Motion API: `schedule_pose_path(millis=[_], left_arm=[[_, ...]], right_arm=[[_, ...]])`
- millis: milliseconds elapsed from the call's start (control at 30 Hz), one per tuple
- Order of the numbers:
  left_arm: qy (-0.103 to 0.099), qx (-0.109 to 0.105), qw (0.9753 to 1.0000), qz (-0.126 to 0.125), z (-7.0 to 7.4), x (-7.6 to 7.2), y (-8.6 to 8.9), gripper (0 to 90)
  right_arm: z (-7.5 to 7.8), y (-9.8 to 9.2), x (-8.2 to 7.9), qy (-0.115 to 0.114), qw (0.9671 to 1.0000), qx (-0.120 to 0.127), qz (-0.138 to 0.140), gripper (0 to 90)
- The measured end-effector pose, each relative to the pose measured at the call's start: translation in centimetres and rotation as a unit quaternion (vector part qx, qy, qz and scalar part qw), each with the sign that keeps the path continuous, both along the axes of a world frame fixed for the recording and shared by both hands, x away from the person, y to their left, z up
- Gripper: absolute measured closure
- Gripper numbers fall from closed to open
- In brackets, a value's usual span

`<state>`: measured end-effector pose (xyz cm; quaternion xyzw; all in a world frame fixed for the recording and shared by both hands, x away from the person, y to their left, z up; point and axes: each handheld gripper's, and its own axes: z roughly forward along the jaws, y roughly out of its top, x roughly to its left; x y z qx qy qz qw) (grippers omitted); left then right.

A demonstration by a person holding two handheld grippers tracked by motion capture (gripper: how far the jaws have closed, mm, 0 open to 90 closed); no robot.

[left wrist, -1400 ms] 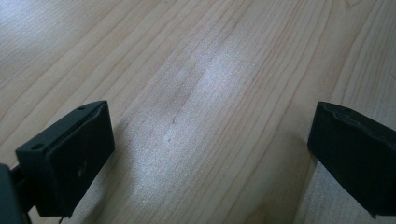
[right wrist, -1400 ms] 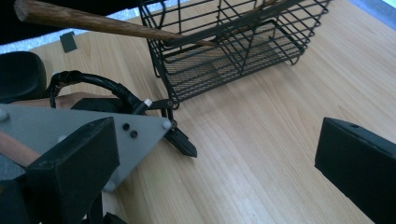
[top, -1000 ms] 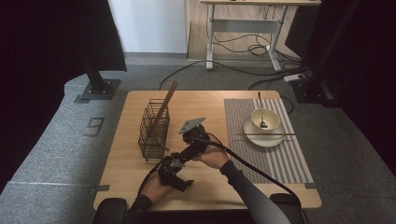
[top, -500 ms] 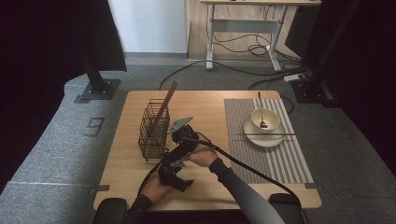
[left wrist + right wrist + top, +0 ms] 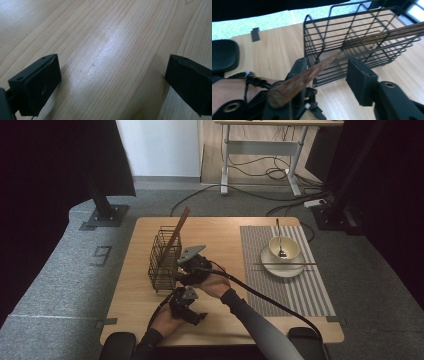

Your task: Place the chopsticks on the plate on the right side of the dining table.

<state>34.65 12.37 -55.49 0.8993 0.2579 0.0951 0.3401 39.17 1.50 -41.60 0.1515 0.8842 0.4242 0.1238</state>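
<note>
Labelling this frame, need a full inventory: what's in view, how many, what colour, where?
table: 1, light wood, centre
wire basket: 1, black, left-centre of table
chopsticks in basket: several, brown, leaning out of the basket; one lies along a right gripper jaw
placemat: 1, grey striped, right side
plate: 1, pale, on placemat
bowl: 1, pale, on plate
spoon: 1, dark, in bowl
chopsticks on plate: count unclear, brown, across plate
right gripper: black, open, at basket
left gripper: black, open, over bare table
</note>
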Motion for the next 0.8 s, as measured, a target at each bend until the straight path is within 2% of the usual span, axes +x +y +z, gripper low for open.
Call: schedule_pose_path(millis=[33,133,200,300,367,533,800], left_arm=[[0.000,-0.002,1.0000,0.002,0.0,0.0,0.0,0.0],[-0.001,0.008,0.9999,-0.007,0.1,0.1,0.1,0.0],[0.000,0.003,1.0000,-0.003,0.0,0.0,0.1,0.0],[-0.001,0.002,1.0000,-0.004,0.0,0.0,0.0,0.0],[-0.001,0.003,1.0000,-0.004,0.0,0.0,0.1,0.0],[-0.001,0.003,1.0000,-0.004,0.0,0.0,0.1,0.0],[-0.001,0.003,1.0000,-0.004,0.0,0.0,0.1,0.0]], right_arm=[[0.1,-0.1,0.1,-0.003,1.0000,0.003,-0.001,58.2],[0.3,-0.1,0.2,-0.011,0.9998,0.014,-0.012,67.9],[0.4,-0.2,0.3,-0.011,0.9996,0.022,-0.014,72.6],[0.4,-0.3,0.5,-0.028,0.9993,0.016,-0.019,78.0],[0.4,-0.4,0.6,-0.027,0.9993,0.014,-0.021,81.7],[0.5,-0.7,0.8,-0.024,0.9993,0.017,-0.024,82.7],[1.0,-1.7,1.0,0.002,0.9992,0.037,-0.016,82.8]])
